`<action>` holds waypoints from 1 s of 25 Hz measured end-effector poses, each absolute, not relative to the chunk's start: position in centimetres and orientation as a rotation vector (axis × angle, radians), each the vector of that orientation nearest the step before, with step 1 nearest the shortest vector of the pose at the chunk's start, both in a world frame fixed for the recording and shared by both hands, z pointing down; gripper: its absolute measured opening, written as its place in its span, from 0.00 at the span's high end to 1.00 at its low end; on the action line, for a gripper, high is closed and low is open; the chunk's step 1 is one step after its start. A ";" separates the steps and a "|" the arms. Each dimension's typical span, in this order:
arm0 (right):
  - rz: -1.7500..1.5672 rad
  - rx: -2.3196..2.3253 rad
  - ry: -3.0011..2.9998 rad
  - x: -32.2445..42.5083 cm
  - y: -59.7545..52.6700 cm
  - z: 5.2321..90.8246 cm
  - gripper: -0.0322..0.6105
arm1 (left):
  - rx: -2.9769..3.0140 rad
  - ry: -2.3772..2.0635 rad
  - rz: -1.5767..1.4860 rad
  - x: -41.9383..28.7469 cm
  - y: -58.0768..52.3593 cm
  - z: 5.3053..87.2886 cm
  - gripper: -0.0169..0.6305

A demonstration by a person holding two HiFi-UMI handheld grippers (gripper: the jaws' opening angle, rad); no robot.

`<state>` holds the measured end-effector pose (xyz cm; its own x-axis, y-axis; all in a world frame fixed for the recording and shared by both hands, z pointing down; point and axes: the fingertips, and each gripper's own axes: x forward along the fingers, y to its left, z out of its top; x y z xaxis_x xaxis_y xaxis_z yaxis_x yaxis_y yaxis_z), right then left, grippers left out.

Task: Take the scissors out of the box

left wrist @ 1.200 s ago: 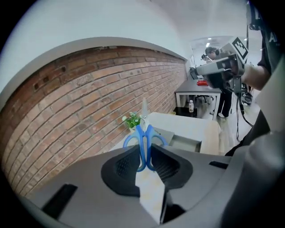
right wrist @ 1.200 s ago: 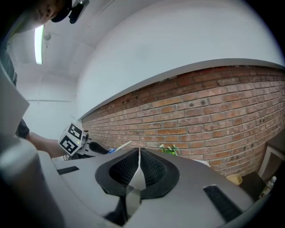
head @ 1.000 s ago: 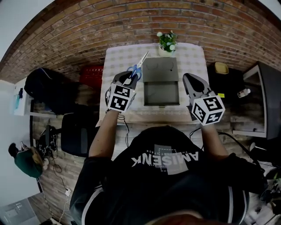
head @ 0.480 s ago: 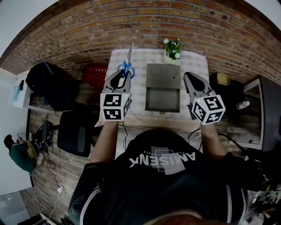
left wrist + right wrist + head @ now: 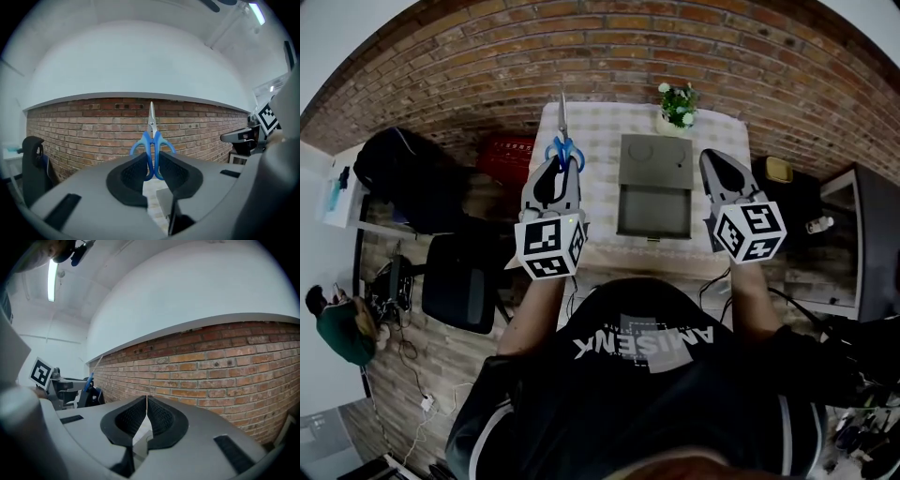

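Gripping the scissors (image 5: 152, 143) by their blue handles, the left gripper (image 5: 562, 173) is holding them blades-up, left of the box (image 5: 654, 159) and clear of it. The right gripper (image 5: 715, 164) is hovering with its jaws together, empty. Light, stiff and probably slick along the blades, they are best held by the handles.

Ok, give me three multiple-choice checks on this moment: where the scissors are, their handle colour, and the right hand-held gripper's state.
1. Where are the scissors?
A) in the box
B) in the left hand-held gripper
C) out of view

2. What colour are the handles?
A) red
B) black
C) blue

3. What state is the right hand-held gripper in?
A) shut, empty
B) wide open
C) shut on a pen

Answers:
1 B: its jaws clamp the handles, and the head view shows the scissors held left of the box.
2 C: blue loops show in the left gripper view.
3 A: its pads meet with nothing between them.
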<state>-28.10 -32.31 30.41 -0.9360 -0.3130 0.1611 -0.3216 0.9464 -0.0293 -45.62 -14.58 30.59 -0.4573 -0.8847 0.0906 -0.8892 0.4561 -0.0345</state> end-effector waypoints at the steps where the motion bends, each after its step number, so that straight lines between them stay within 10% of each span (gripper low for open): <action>1: 0.075 0.491 -2.943 -28.3 -32.2 30.3 0.89 | 1.603 -2.632 0.110 -45.6 -14.4 30.8 0.83; 25: 0.004 0.673 -2.926 -26.9 -31.8 29.6 0.89 | 1.655 -2.663 0.078 -43.9 -13.0 31.2 0.83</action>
<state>-26.89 -31.84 29.62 -0.8903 -0.4347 0.1356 -0.4351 0.8999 0.0285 -43.93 -12.99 31.22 -0.4428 -0.8961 0.0308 -0.8963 0.4416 -0.0395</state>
